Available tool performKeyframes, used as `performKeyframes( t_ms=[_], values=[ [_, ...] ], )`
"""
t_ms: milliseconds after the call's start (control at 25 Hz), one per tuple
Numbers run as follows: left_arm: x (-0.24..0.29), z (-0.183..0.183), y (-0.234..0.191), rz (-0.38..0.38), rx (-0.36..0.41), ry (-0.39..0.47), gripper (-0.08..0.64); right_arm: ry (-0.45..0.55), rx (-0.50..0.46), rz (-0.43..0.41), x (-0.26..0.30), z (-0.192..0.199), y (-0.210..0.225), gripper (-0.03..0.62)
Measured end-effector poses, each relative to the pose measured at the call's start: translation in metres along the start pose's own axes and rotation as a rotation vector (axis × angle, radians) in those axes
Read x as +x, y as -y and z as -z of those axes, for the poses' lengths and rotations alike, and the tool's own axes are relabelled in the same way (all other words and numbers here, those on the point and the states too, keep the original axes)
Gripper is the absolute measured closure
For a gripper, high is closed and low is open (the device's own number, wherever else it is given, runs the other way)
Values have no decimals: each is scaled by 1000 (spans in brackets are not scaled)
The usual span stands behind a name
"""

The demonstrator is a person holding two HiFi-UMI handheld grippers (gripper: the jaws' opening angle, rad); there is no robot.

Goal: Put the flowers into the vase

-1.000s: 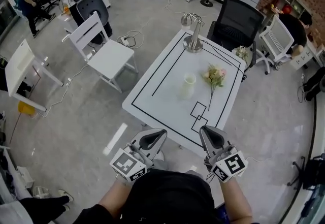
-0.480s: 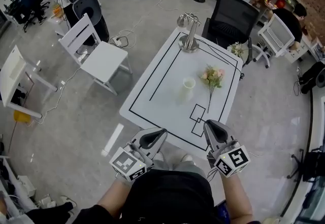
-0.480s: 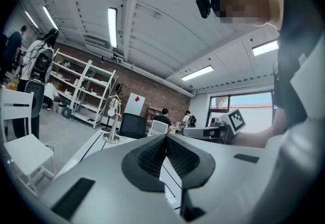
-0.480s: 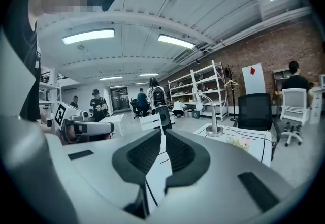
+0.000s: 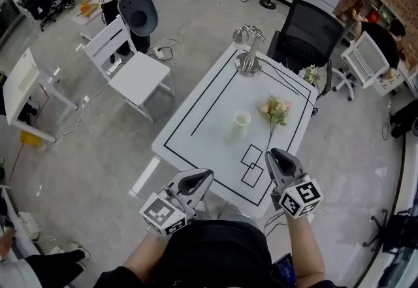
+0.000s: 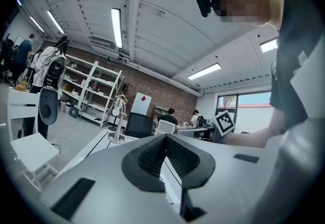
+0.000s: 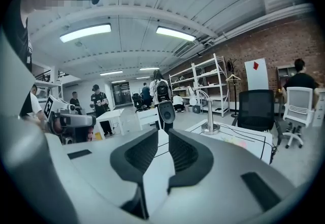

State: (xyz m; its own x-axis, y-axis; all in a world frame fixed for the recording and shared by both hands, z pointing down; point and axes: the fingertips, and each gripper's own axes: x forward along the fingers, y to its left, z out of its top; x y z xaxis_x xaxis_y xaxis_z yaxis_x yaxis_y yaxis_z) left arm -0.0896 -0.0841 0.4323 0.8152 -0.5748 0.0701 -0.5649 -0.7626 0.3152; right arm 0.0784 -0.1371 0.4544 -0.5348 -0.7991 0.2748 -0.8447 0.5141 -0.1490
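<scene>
Both grippers were held low at the near edge of the table [image 5: 208,109], probably lining up before a reach. The left gripper [image 5: 196,180] was clenched with nothing in it. The right gripper [image 5: 281,157] had just been cracking open, a thin gap with nothing between. The flowers [image 5: 275,110] lay flat, apart from and straight ahead of the right fingertips. Their long axis ran away from those fingertips, with the stem end nearest and the blooms far. The vase [image 5: 242,121] stood upright, ahead and left of the right fingertips, near the blooms and mouth up, likely so the stem could drop in.

Left gripper [image 6: 165,137] jaws together, empty; white table [image 6: 91,142] ahead, metal stand [image 6: 119,121] on it.
</scene>
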Motion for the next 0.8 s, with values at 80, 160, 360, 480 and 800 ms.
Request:
performKeyframes(
  t_ms=[80,160,360,480,800],
  values=[
    [6,-1,-1,-20,3,3,557,-13,-21,-3,6,-1,16,532],
    [12,-2,-2,-42,7,4,557,-29,-35,-4,14,-1,33,514],
    [25,-1,-2,-95,4,-3,557,-75,-65,14,30,1,80,497],
    [31,2,0,-124,-3,-13,557,-112,-64,20,42,5,111,478],
    [50,23,4,-200,-21,-49,557,-254,-27,24,83,38,184,392]
  ],
)
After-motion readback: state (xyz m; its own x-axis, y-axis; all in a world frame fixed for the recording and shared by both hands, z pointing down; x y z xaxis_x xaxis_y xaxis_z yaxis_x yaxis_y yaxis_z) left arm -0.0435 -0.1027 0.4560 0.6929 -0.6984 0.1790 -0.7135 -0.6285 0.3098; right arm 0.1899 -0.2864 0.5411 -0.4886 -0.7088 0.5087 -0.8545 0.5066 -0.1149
